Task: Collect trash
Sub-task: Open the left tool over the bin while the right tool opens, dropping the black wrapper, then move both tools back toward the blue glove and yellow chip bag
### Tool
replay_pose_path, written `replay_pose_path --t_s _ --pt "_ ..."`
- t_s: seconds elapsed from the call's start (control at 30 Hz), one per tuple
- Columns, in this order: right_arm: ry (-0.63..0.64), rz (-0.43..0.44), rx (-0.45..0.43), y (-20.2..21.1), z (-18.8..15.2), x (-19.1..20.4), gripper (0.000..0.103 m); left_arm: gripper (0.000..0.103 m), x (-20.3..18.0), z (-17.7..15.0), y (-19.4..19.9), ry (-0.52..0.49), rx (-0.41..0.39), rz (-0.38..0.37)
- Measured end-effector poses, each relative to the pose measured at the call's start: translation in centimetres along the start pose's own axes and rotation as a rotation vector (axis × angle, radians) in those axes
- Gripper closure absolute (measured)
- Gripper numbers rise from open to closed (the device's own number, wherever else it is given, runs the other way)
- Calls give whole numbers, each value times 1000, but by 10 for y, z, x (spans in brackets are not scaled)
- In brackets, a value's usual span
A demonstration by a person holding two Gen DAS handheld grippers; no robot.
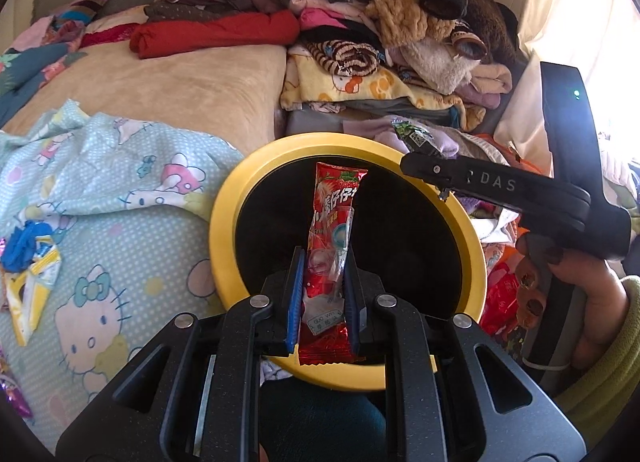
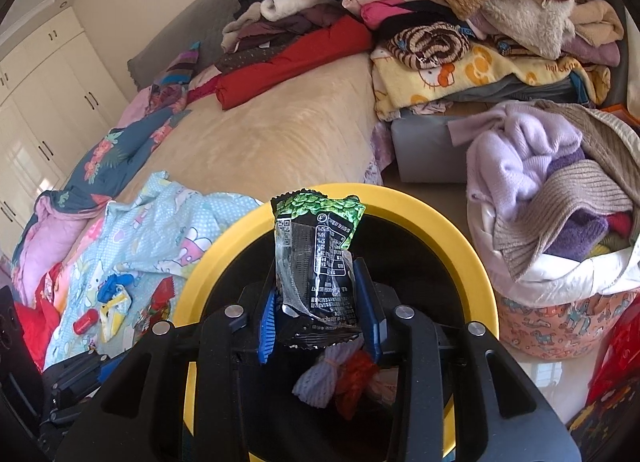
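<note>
Over the yellow-rimmed bin [image 1: 224, 221], the left hand-held gripper [image 1: 322, 298] clamps a red snack wrapper [image 1: 334, 221] and the right hand-held gripper [image 2: 320, 302] pinches a green-and-black packet [image 2: 320, 250], neither dropped yet, while more wrappers [image 1: 28, 282] remain on the bed [image 1: 160, 81].

On the bed [image 2: 280, 141] you see a beige blanket [image 1: 160, 81] with a red rolled cloth [image 1: 212, 35] lying at its far edge. Behind it a tall pile of clothes [image 1: 360, 1] rises. A light blue cartoon sheet [image 1: 100, 181] lies nearer to you. At the right, a basket [image 2: 560, 322] holds lilac knitwear [image 2: 516, 165]. White wardrobe doors [image 2: 48, 93] stand at the far left.
</note>
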State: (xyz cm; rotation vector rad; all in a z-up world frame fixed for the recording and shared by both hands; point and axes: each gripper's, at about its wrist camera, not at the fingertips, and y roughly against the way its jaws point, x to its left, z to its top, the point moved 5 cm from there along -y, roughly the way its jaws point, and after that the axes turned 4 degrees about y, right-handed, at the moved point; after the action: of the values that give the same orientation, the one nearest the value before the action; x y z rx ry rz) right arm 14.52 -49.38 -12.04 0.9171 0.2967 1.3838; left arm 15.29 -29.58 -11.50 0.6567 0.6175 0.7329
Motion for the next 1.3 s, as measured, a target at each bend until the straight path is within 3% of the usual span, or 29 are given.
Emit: replay_pose_path --t_s 0.23,0.33,0.4,0.47,0.53,0.57,0.73,1.3 --pt "-23 -4 16 -5 -3 -9 68 90 -1 0 -19 9 43 -15" --pt "-35 -4 16 -6 -2 -12 62 86 1 -3 -24 14 58 -13" --pt "-42 -2 16 -6 -1 -14 55 75 5 -4 -24 23 59 -1" --pt "-41 -4 4 -5 0 -14 48 54 9 -3 -21 35 50 9" --pt "-42 -3 -8 -2 2 -14 44 44 13 -2 -13 48 26 13" --pt "-42 -1 -12 -1 3 -13 41 31 16 -1 -8 56 12 23" --pt "-6 -1 -38 4 6 0 37 12 30 6 18 96 -63 59" --pt "142 73 -145 31 17 83 30 11 86 15 96 164 -248 196"
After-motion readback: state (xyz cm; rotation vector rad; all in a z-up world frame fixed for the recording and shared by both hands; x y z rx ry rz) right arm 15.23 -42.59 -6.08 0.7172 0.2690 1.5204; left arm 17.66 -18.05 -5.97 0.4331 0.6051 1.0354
